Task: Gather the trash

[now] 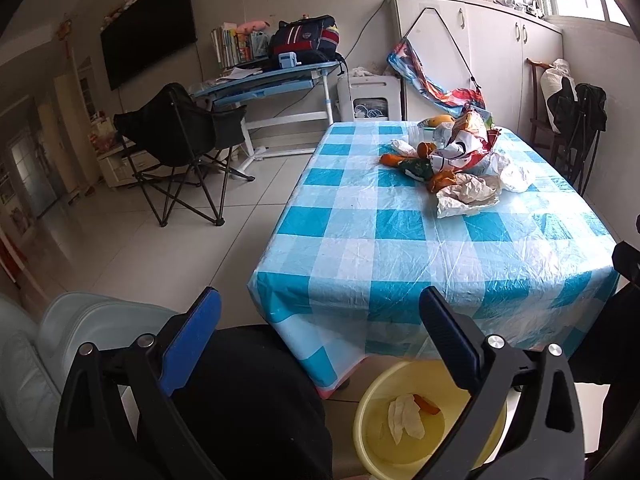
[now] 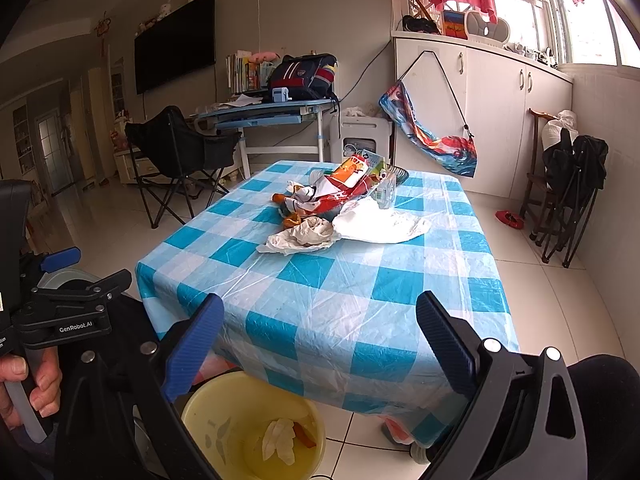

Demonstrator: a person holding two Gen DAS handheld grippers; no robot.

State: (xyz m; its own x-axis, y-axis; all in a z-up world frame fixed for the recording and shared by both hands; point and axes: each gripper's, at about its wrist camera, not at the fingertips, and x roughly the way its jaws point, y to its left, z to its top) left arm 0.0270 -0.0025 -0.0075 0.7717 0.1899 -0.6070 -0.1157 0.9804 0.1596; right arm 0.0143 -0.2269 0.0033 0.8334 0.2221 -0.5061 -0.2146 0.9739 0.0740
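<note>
Both our jaws apart, empty: left gripper (image 1: 320, 344), right gripper (image 2: 320, 344). Trash pile (image 2: 320, 216) mid-table, ahead and well apart; right looks nearer. Bucket (image 2: 200, 404) below.

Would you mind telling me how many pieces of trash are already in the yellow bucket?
2: a crumpled white tissue mid-floor of the round yellow plastic bucket, and an orange peel scrap touching its right side. More may hide beneath.

blue-wht check tablecloth (image 2: 320, 280), yellow bin (image 2: 224, 408)
</note>
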